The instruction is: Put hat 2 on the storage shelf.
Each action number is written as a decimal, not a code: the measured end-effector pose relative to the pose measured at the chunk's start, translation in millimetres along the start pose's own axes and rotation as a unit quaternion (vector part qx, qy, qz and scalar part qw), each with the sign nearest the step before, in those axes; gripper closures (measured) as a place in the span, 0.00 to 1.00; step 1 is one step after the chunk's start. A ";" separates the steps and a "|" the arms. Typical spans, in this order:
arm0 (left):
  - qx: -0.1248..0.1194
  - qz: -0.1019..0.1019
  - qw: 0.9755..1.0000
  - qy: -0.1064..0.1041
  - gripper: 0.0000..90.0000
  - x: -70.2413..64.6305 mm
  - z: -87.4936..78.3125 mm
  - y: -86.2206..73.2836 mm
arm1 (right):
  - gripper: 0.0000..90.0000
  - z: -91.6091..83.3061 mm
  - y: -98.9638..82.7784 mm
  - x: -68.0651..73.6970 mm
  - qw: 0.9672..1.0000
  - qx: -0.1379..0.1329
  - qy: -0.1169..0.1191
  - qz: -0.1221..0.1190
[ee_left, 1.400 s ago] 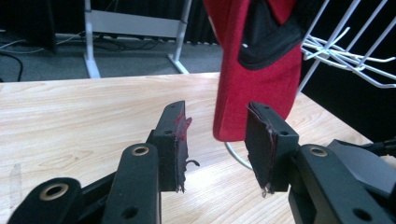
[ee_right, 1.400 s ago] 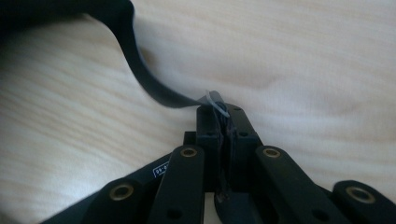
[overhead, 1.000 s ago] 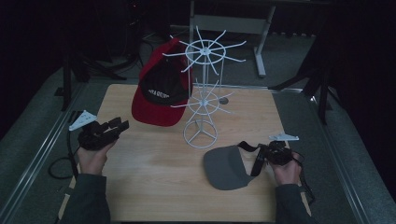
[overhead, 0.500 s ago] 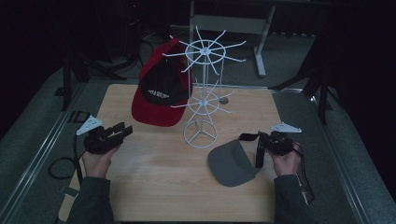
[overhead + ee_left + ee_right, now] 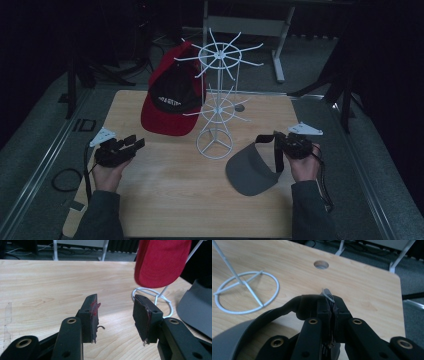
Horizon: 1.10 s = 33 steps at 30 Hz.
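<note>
Between the right tongs (image 5: pixel 278 145), pressed tight on its black strap, hangs the grey visor (image 5: pixel 250 172), so it can be lifted. Left of them stands the white rack (image 5: pixel 216 107), holding a red cap (image 5: pixel 170 107). The left tongs (image 5: pixel 132 145), spread and empty, wait to help.

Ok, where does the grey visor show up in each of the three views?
High view: grey visor lies right of centre on the table, its strap in the right tongs.
Left gripper view: grey visor brim at the right edge.
Right gripper view: brim bottom left, strap running into the shut tongs.
Shared landmark: white wire stand's ring base.
</note>
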<state>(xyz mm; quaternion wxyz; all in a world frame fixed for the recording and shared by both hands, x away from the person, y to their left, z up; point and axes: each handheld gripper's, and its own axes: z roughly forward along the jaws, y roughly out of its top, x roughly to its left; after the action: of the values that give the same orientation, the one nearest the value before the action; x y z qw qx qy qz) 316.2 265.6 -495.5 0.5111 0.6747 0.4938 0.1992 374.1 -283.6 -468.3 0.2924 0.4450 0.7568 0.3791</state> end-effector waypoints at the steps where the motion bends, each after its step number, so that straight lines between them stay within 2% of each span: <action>1: 0.003 0.000 1.000 0.001 0.62 0.1 1.6 -1.2 | 0.96 -0.8 3.3 1.0 1.000 -0.002 0.002 -0.003; 8: 0.018 0.005 1.000 0.011 0.62 2.2 9.8 -10.0 | 0.96 -6.1 18.6 6.1 1.000 -0.020 0.013 -0.014; 18: 0.018 0.004 1.000 0.013 0.62 2.2 12.7 -14.3 | 0.96 -14.0 32.1 8.1 0.999 -0.042 0.026 -0.011; 26: 0.015 0.005 1.000 -0.002 0.61 -3.5 14.9 -12.4 | 0.96 -21.7 51.0 17.7 0.996 -0.069 0.045 -0.024; 33: 0.012 0.003 1.000 -0.006 0.61 -5.0 14.0 -11.7 | 0.96 -23.5 61.6 25.0 0.995 -0.076 0.056 -0.037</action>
<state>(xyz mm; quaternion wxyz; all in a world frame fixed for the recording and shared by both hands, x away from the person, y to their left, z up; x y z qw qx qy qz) 319.4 254.3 -510.2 0.5053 0.6836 0.4911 0.1902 372.8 -249.1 -406.9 0.2960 0.3715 0.7570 0.4487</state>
